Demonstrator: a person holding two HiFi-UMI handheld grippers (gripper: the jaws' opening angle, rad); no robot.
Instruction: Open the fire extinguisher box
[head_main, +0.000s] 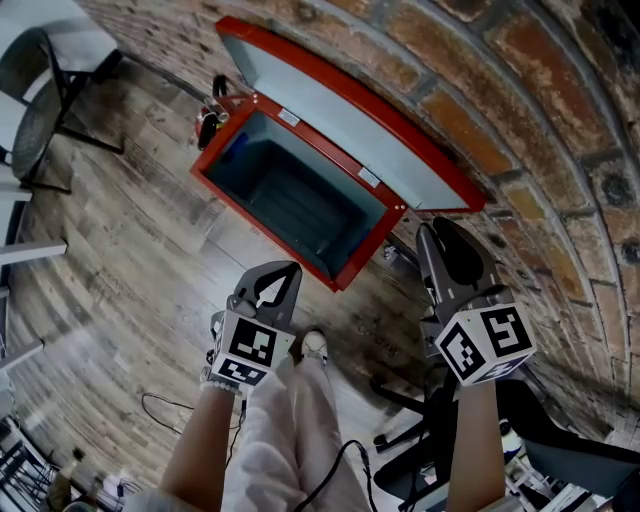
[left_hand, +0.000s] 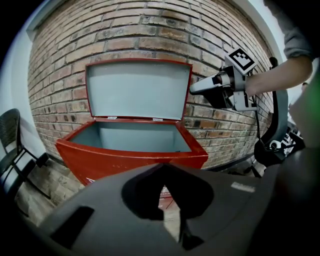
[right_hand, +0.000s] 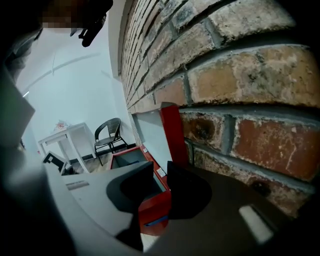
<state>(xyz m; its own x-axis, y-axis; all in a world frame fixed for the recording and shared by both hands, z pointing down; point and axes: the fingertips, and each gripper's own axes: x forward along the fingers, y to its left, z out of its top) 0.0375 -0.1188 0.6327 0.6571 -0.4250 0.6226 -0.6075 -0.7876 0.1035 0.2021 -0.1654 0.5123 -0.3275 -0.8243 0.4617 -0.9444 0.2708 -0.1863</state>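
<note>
Head view: the fire extinguisher box (head_main: 290, 190) sits on the wooden floor (head_main: 120, 250), its lid (head_main: 340, 115) swung up against the brick wall (head_main: 520, 90). The left hand-held gripper (head_main: 282, 272) hovers in front of the box. The right hand-held gripper (head_main: 437, 228) hangs off the box's right end; neither touches it.

Left gripper view: its jaw tips meet on nothing, pointing at the box's red front. The right hand-held gripper floats just right of the lid.

Right gripper view: its jaws stand slightly apart and empty, with the box showing in the gap. A chair (right_hand: 109, 132) stands beyond the box.
</note>
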